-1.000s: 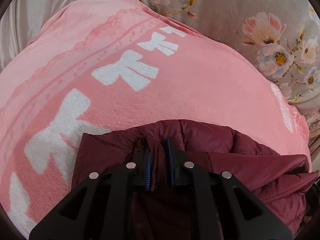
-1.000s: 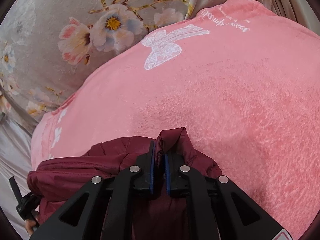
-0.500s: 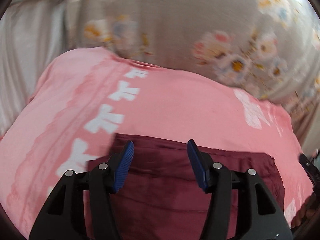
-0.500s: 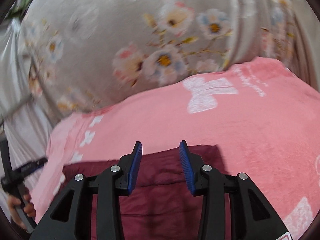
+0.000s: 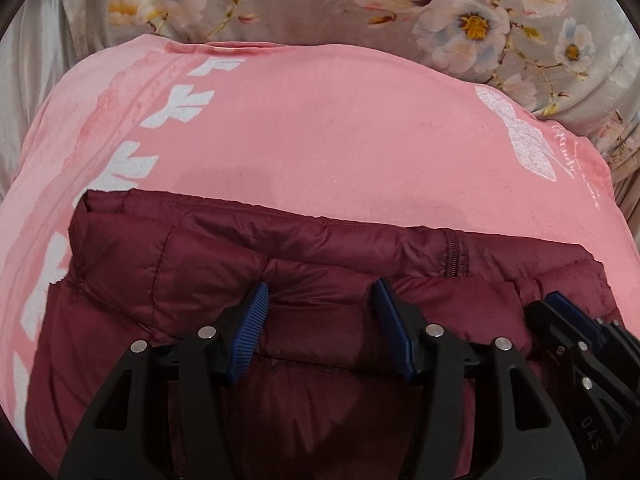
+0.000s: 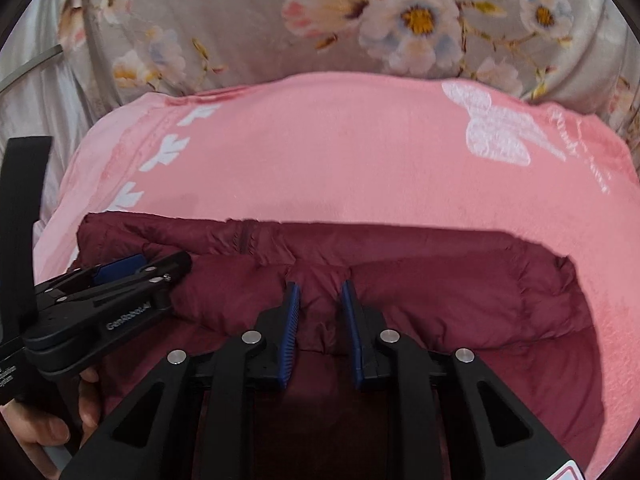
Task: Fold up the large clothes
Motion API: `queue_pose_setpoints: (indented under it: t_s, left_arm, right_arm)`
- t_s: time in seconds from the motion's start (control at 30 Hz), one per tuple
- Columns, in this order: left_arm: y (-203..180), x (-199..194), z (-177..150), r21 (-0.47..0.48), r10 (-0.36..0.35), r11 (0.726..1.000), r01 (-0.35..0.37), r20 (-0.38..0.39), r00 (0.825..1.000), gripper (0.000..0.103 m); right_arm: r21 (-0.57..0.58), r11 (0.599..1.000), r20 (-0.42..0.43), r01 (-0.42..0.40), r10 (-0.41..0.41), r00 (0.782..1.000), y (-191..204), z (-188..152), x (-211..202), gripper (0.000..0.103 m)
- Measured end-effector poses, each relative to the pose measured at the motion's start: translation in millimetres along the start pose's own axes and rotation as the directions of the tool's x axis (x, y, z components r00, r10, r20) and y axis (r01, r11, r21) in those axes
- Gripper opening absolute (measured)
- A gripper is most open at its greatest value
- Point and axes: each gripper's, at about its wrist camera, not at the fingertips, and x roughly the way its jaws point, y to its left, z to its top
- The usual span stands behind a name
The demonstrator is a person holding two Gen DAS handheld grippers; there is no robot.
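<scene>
Maroon puffer jacket lies folded on the pink blanket, at its near edge, fold line running side to side. Left gripper hovers over the jacket's left half, jaws wide, nothing pinched. Right gripper sits over the middle-right, jaws narrow and just been closing, a ridge of jacket fabric between the pads; can't tell if they press it. Only the right wrist view shows the person's hand on the left gripper's handle. Only the left view shows the jacket's left corner clearly. Floral bedding lies past the blanket's far edge.
</scene>
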Motion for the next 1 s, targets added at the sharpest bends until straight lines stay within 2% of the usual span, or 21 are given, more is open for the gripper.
queue_pose_setpoints:
  t_s: [0.3,1.0]
  left_arm:
    - [-2,12,-5,-0.004,0.019,1.000,-0.019,0.035,0.999,0.056]
    - [-13,16,-7,0.035,0.075,0.996,-0.076,0.043,0.996,0.061]
  right_arm:
    - [0.031,0.999,-0.034,-0.020,0.021,0.999,-6,-8,30,0.018]
    - [0.023,1.000,-0.034,-0.015,0.016,0.999,-10,-9,35,0.017]
